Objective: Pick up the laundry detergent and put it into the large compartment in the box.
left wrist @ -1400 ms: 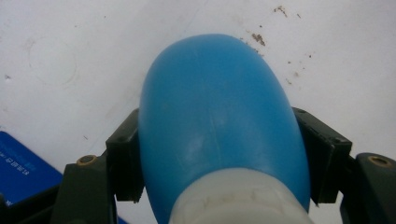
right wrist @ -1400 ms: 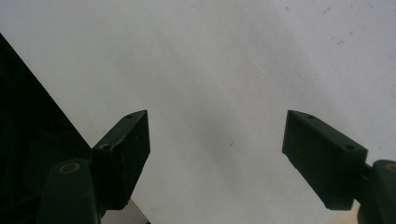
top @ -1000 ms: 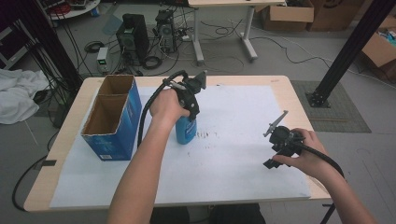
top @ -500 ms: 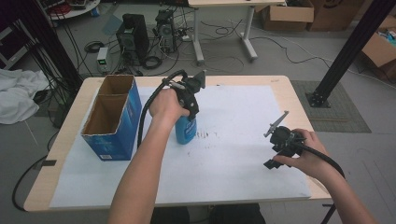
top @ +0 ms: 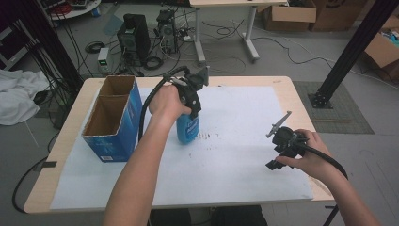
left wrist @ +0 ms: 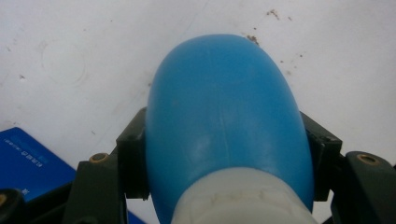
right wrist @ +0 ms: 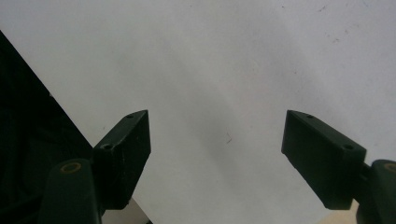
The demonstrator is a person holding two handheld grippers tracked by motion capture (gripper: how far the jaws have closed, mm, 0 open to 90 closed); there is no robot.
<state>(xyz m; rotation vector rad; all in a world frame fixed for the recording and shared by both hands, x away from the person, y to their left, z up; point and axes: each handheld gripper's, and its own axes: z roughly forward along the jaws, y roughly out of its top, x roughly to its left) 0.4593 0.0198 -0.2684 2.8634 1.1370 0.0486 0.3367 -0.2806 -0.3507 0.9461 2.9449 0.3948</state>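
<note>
The blue bottle stands upright on the white sheet that covers the table, just right of the open blue cardboard box near the table's left edge. The left claw comes down on the bottle from above; its jaws have just been closing and now press on either side of the blue body just below the white neck. Well apart to the right, near the table's front right corner, the right claw hangs over bare sheet with its jaws spread wide and nothing between them.
</note>
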